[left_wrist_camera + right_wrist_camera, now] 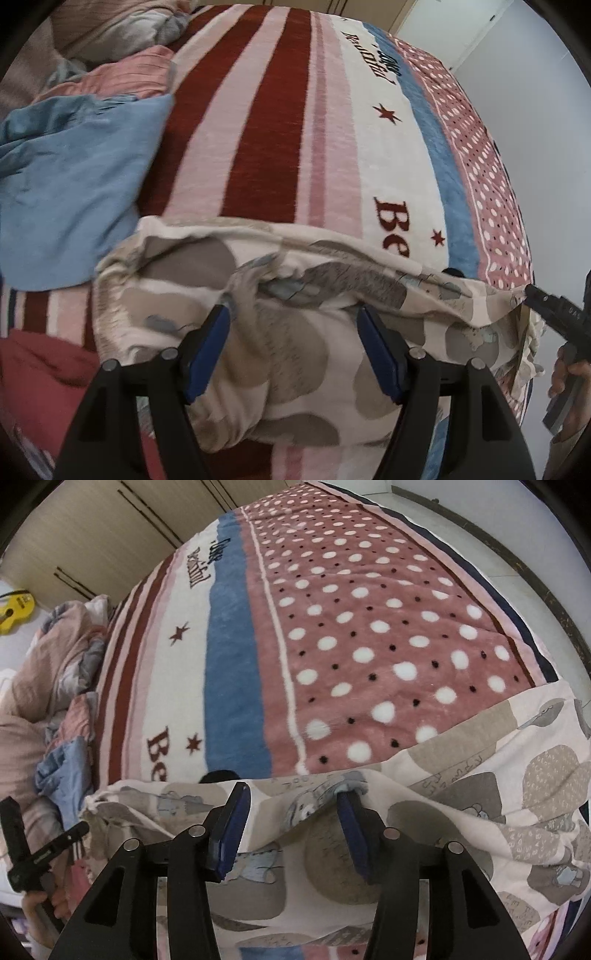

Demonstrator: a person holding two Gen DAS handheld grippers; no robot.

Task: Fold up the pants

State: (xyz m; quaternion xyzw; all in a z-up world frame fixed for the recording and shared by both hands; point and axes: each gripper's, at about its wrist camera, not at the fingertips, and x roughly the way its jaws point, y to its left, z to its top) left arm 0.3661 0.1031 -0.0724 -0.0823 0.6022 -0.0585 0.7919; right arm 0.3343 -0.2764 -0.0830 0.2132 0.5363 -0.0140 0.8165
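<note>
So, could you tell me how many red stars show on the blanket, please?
2 red stars: one midway up the white stripe, one beside the "Be" lettering; the pants may hide others.

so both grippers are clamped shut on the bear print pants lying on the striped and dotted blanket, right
Not quite. Both wrist views show the left gripper and right gripper with jaws standing open, the fabric loose between the pads. The rest holds: the bear print pants lie on the striped and dotted blanket.
</note>
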